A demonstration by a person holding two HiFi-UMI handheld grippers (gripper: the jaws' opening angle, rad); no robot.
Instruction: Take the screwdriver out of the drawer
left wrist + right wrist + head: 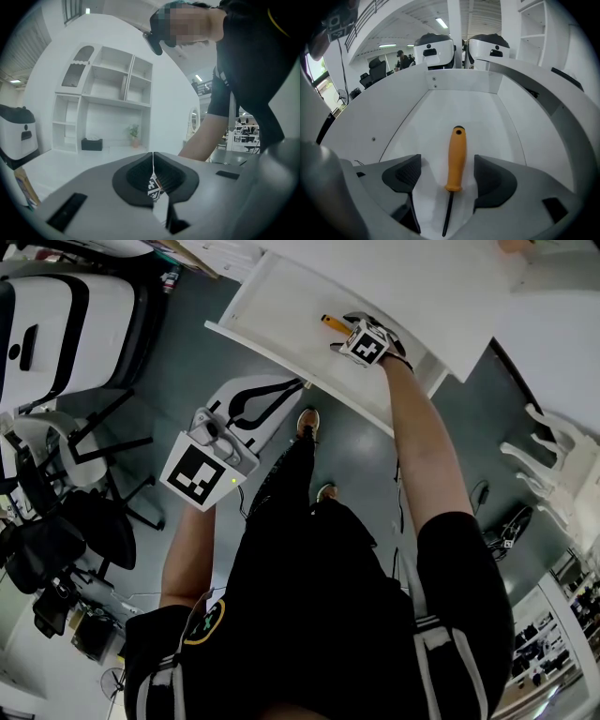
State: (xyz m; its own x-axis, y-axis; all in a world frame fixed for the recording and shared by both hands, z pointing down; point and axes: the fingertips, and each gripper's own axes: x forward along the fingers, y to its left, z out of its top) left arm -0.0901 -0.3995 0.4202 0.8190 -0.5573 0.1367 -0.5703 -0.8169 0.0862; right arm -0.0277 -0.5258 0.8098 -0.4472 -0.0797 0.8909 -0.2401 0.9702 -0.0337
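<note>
1. The person's torso (pixel 328 615), in dark cloth, is nearest the head camera and bends over the work.
2. The drawer (pixel 272 310) stands pulled out: white and smooth, with a flat floor and straight walls.
3. The left gripper (pixel 153 164) is held over the room's floor, well apart from the drawer, its ribbed dark pads pressed together on nothing.
4. The right gripper (pixel 446 180), plainly the nearer, reaches down into the drawer with its jaws apart.
5. The screwdriver (pixel 456 157) lies flat on the drawer floor between those jaws, untouched. It has a smooth orange handle and a thin dark shaft. Its long axis runs along the gripper's pointing line, across the closing direction, so a squeeze should catch the handle's collar end.
</note>
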